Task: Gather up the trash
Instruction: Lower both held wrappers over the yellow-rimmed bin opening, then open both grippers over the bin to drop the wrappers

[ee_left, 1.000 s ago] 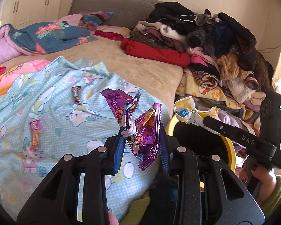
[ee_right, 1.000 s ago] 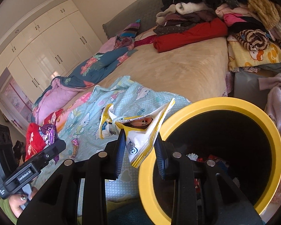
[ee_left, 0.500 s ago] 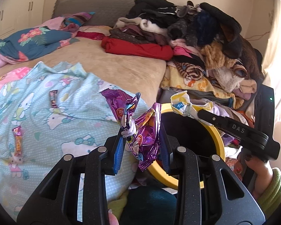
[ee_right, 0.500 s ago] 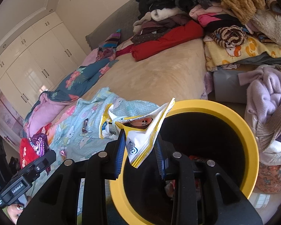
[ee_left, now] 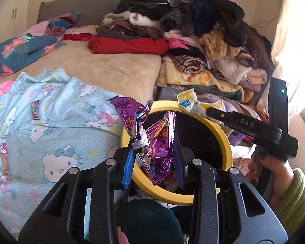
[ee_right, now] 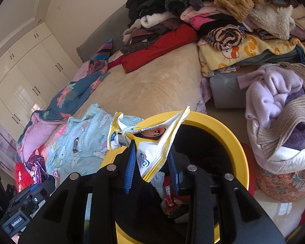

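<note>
My left gripper (ee_left: 153, 152) is shut on a crumpled purple foil wrapper (ee_left: 156, 142) and holds it over the near rim of the yellow-rimmed bin (ee_left: 227, 152). My right gripper (ee_right: 152, 162) is shut on a white and yellow wrapper (ee_right: 150, 140) and holds it above the bin's (ee_right: 233, 142) dark opening; that wrapper also shows in the left wrist view (ee_left: 190, 103). Trash lies at the bin's bottom (ee_right: 168, 199). Small candy wrappers lie on the blue Hello Kitty blanket (ee_left: 57, 134): a dark one (ee_left: 35, 109) and an orange-pink one (ee_left: 3, 158).
The bin stands on the floor beside the bed (ee_left: 111, 71). Piled clothes (ee_left: 193, 30) cover the bed's far right side. A basket with purple knitwear (ee_right: 278, 111) stands right of the bin. White wardrobes (ee_right: 20, 77) line the far wall.
Both grippers have moved right, off the blanket toward the bin. The purple wrapper now hangs over the bin's rim and the white-yellow wrapper is over its opening. Both stay gripped.
</note>
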Tool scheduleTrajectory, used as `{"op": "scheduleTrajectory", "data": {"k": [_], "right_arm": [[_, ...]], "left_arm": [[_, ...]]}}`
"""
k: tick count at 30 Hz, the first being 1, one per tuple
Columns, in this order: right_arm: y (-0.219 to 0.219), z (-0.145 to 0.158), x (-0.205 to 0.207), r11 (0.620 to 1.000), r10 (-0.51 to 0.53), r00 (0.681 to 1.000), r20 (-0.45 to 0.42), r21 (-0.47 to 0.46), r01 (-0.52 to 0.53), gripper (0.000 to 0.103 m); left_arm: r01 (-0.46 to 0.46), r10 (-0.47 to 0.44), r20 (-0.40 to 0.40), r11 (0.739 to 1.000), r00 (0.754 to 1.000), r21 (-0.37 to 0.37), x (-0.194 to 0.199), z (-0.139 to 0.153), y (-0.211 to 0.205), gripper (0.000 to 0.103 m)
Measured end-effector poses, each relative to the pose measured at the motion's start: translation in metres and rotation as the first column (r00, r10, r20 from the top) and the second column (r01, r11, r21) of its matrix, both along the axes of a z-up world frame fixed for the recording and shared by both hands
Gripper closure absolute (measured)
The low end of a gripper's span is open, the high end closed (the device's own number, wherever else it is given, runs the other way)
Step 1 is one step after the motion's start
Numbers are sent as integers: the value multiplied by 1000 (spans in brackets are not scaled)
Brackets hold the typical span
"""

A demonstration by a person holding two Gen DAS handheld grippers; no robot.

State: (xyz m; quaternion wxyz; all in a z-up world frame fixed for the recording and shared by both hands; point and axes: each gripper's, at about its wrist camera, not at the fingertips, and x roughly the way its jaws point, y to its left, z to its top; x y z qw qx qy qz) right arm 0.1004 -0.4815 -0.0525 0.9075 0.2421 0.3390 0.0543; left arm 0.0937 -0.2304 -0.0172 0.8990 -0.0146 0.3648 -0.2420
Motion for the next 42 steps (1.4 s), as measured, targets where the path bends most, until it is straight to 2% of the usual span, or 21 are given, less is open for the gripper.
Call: {"op": "scheduleTrajectory", "data": {"k": [17, 29, 32, 33, 34, 35, 36, 37, 42], "right_arm": [[-28, -17, -1, 998, -62, 997, -43, 6, 62, 73], [-23, -22, 4, 999, -39, 997, -64, 1, 39, 72], [-20, -21, 6, 1000, -28, 997, -67, 2, 28, 68], [-19, -21, 6, 1000, -25, 997, -68, 6, 25, 62], [-18, -20, 6, 1000, -21, 998, -67, 12, 22, 46], [-17, -19, 6, 1000, -23, 998, -67, 13, 24, 37], [-16, -18, 5, 999, -30, 998, -62, 11, 30, 37], [-16, -17, 5, 999, -30, 998, -60, 9, 31, 37], [-3, -9, 4, 1000, -13, 999, -52, -14, 12, 31]], "left_arm": [[133, -129, -77, 990, 989, 51, 13, -36, -52, 75], [141, -136, -109, 989, 985, 41, 30, -52, -53, 74], [129, -124, -105, 991, 987, 34, 30, -52, -48, 56], [118, -115, -105, 993, 988, 24, 31, -51, -45, 40], [102, -100, -104, 995, 989, 8, 32, -49, -40, 26], [84, -84, -101, 996, 991, -4, 32, -48, -35, 21], [70, -71, -95, 997, 993, -8, 32, -46, -32, 15], [53, -54, -85, 999, 995, -7, 32, -43, -28, 11], [-32, 32, -48, 1000, 998, 0, 33, -31, -6, 11]]}}
